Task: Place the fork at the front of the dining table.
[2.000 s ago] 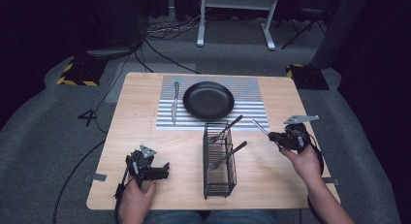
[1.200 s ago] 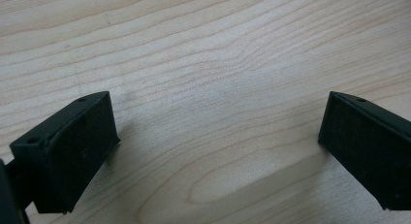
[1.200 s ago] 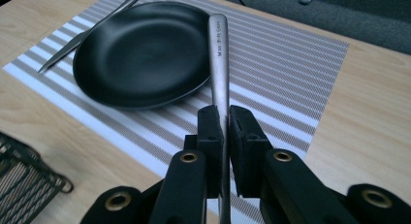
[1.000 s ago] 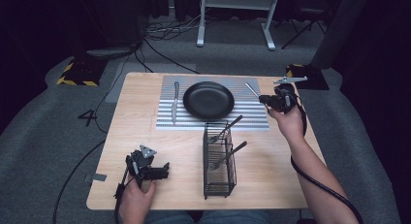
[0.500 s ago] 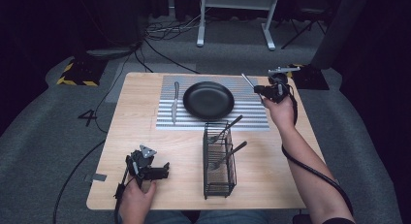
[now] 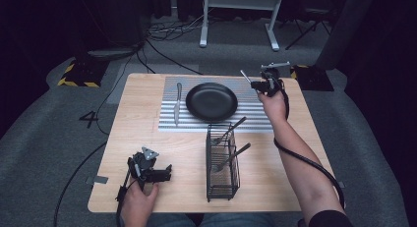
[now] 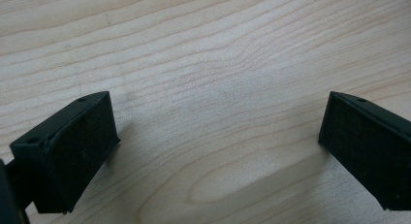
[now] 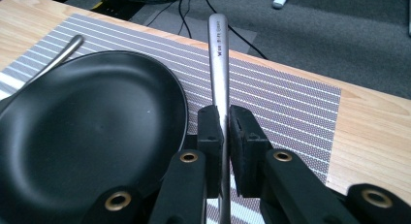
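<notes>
Gripping: your right gripper [image 8: 220, 132] clamps a utensil handle [image 8: 219, 64] between its fingers, above the mat [image 8: 291, 107] beside the plate [image 8: 87, 136].
Writing: stamped on handle, illegible.
Left gripper [image 7: 213, 146]: fingers apart over table [image 7: 203, 49].

High view looks down over the whole table [image 6: 147, 187]; both gripper views sit close above it.

- Grey carpet floor [image 6: 59, 138] all round the wooden table [image 6: 147, 133].
- Black cables [image 6: 162, 38] trail behind.
- White stand legs [image 6: 236, 20] against dark surroundings.
- Yellow-black hazard tape [image 6: 76, 74] at left.
</notes>
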